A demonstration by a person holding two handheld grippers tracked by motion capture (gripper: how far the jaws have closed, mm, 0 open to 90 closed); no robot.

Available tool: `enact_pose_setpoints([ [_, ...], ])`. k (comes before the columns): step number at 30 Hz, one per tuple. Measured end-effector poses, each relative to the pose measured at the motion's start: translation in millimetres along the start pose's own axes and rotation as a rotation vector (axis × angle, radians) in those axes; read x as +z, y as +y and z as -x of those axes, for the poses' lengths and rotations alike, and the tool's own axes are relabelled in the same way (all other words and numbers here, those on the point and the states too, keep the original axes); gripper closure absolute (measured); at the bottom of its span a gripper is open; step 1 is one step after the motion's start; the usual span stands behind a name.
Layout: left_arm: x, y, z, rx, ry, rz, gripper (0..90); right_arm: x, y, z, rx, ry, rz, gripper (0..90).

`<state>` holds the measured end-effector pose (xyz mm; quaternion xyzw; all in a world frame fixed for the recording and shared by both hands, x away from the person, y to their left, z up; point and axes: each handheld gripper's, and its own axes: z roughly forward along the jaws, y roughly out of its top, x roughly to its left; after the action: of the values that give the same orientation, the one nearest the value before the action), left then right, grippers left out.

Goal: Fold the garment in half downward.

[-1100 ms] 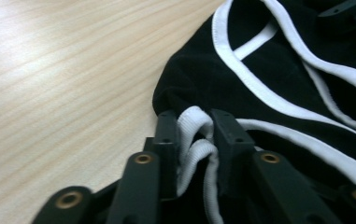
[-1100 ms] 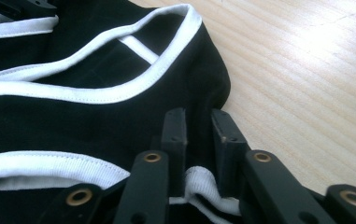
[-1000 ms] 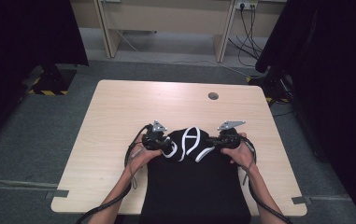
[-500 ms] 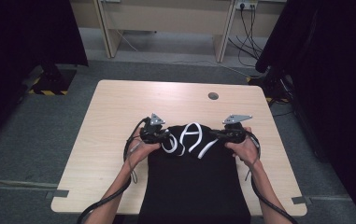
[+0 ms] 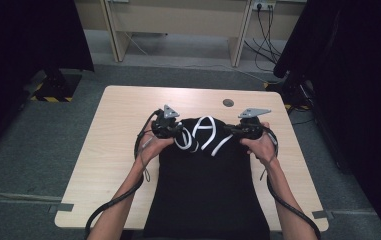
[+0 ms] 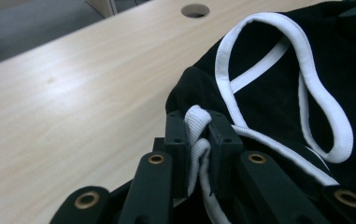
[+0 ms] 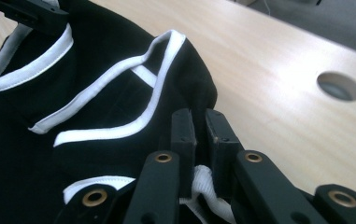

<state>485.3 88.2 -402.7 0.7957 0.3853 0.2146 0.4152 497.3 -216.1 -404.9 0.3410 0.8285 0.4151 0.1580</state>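
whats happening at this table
A person is handling a black garment with white trim on a wooden table. The left gripper and the right gripper each pinch a white-trimmed edge at one end of the garment, while the rest of it lies flat toward the person.

Pale wood table (image 5: 128, 130), grey carpet floor (image 5: 38, 150), black curtains (image 5: 23, 35)
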Motion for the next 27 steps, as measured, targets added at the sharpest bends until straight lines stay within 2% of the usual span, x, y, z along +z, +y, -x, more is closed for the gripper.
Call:
enact_pose_setpoints([
  [2, -4.9, 9.3, -2.0, 0.005, 0.014, 0.036, 79.1, -3.3, 10.1, 1.6, -0.013, -0.015, 0.028, 83.6],
  [5, -9.7, 13.0, -0.5, 0.016, 0.02, 0.055, 79.0, -6.9, 14.7, 0.3, -0.027, -0.028, 0.043, 83.7],
  [7, -16.1, 13.6, 4.0, 0.038, 0.014, 0.074, 78.9, -12.8, 15.5, -7.2, -0.068, -0.037, 0.063, 83.6],
  [9, -23.2, 10.7, 10.9, 0.058, 0.009, 0.095, 78.9, -15.2, 14.0, -10.6, -0.078, -0.036, 0.071, 83.6],
  [11, -30.9, 3.5, 20.1, 0.073, 0.003, 0.117, 78.8, -23.0, 4.8, -22.0, -0.099, -0.019, 0.098, 83.6],
  [13, -37.6, -5.2, 29.8, 0.092, -0.01, 0.137, 78.7, -26.0, 0.1, -26.1, -0.1, -0.009, 0.113, 83.6],
  [14, -40.0, -9.7, 34.5, 0.094, -0.011, 0.144, 78.7, -30.8, -10.1, -34.3, -0.11, 0.004, 0.125, 83.6],
  [15, -44.5, -18.6, 43.6, 0.108, -0.02, 0.149, 78.7, -32.6, -15.1, -37.9, -0.116, 0.006, 0.126, 83.6],
  [16, -44.5, -18.6, 43.6, 0.108, -0.02, 0.149, 78.6, -32.6, -15.1, -37.9, -0.116, 0.006, 0.126, 83.6],
  [17, -46.2, -22.8, 47.9, 0.117, -0.023, 0.151, 78.5, -36.5, -23.8, -44.3, -0.131, 0.002, 0.125, 83.6],
  [19, -49.2, -31.5, 54.5, 0.124, -0.031, 0.15, 78.3, -38.5, -27.8, -47.2, -0.136, -0.001, 0.127, 83.6],
  [20, -52.9, -40.2, 58.3, 0.118, -0.044, 0.146, 78.1, -41.8, -34.7, -53.2, -0.153, -0.004, 0.122, 83.6],
  [22, -54.5, -44.8, 60.5, 0.112, -0.054, 0.144, 78.0, -43.3, -37.6, -56.1, -0.159, -0.004, 0.121, 83.6],
  [25, -60.0, -60.9, 70.4, 0.135, -0.066, 0.117, 77.5, -49.2, -48.1, -66.8, -0.172, 0.005, 0.119, 83.5],
  [27, -61.8, -64.0, 72.4, 0.139, -0.069, 0.117, 77.2, -50.6, -50.6, -69.6, -0.172, 0.009, 0.116, 83.4],
])
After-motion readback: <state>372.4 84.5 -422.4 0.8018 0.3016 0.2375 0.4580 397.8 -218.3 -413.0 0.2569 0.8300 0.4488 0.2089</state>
